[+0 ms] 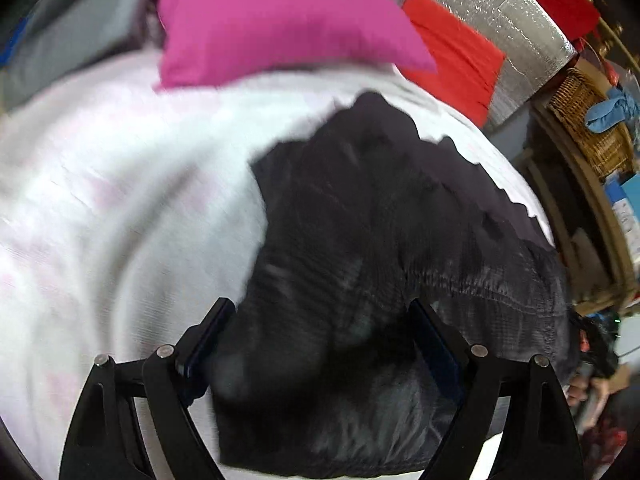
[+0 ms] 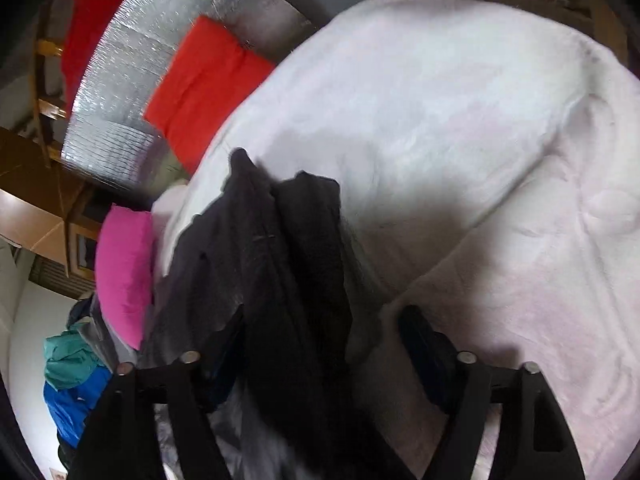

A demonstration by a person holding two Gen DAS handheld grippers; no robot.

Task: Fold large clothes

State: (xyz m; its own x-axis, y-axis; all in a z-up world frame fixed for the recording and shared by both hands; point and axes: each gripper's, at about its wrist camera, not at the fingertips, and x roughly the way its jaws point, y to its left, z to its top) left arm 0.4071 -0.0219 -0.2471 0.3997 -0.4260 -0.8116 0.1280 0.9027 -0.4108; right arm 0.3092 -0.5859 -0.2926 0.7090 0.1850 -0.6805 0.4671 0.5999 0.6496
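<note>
Both grippers wide open — nothing gripped.
Your left gripper (image 1: 320, 344) and right gripper (image 2: 320, 344) straddle the dark garment (image 1: 380, 240), spread on the white blanket (image 1: 120, 200) for folding.

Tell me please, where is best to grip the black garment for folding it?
Probably at the scalloped edge of the black garment, where it lies flat and thin on the white blanket. Approach from the blanket side, low; the middle is bunched and thick.

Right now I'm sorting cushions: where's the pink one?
Left wrist view: the pink cushion lies top centre on the white blanket, beside the red cushion.
</note>
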